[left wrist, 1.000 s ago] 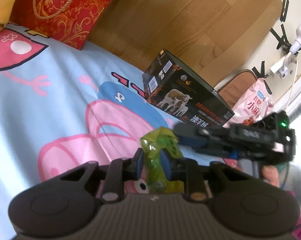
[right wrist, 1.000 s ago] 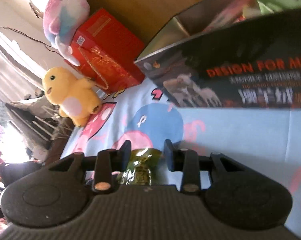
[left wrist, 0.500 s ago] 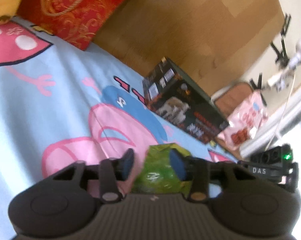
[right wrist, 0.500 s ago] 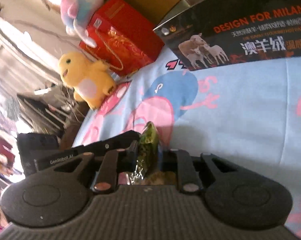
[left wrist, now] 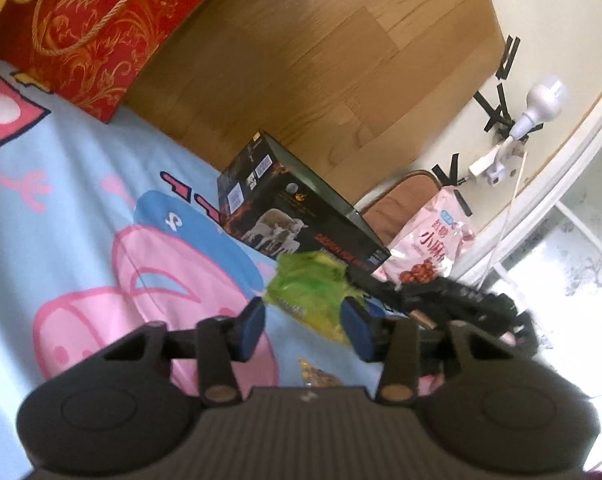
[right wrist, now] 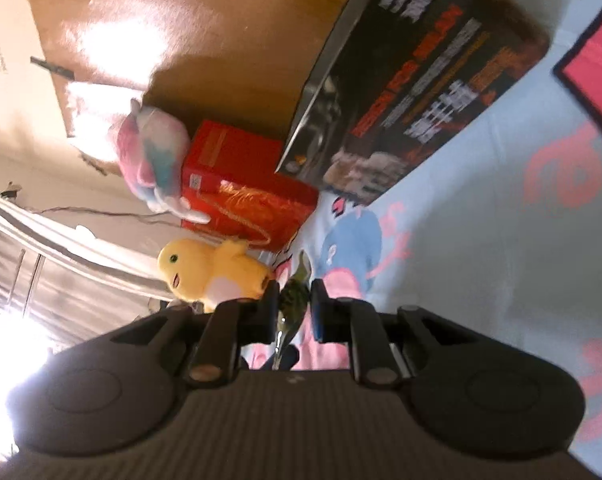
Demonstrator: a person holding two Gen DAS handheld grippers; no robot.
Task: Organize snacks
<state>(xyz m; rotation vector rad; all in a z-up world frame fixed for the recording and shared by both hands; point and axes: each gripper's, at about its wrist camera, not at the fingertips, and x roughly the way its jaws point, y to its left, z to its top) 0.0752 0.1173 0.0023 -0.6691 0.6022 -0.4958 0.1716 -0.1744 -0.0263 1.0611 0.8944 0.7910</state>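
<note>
While the left gripper [left wrist: 304,326] sits spread wide, a green snack pack [left wrist: 311,290] lies on the cartoon sheet [left wrist: 61,208] just past its fingertips.
Right view: right gripper [right wrist: 294,305] pinching a dark snack packet [right wrist: 292,295]; looks like it's mid-carry, next up is probably dropping it in the black box [right wrist: 421,92].

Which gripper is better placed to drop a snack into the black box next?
Right, probably. The right gripper is shut on a green snack packet near the black box. The left gripper is open, with the green snack bag loose beyond it.
</note>
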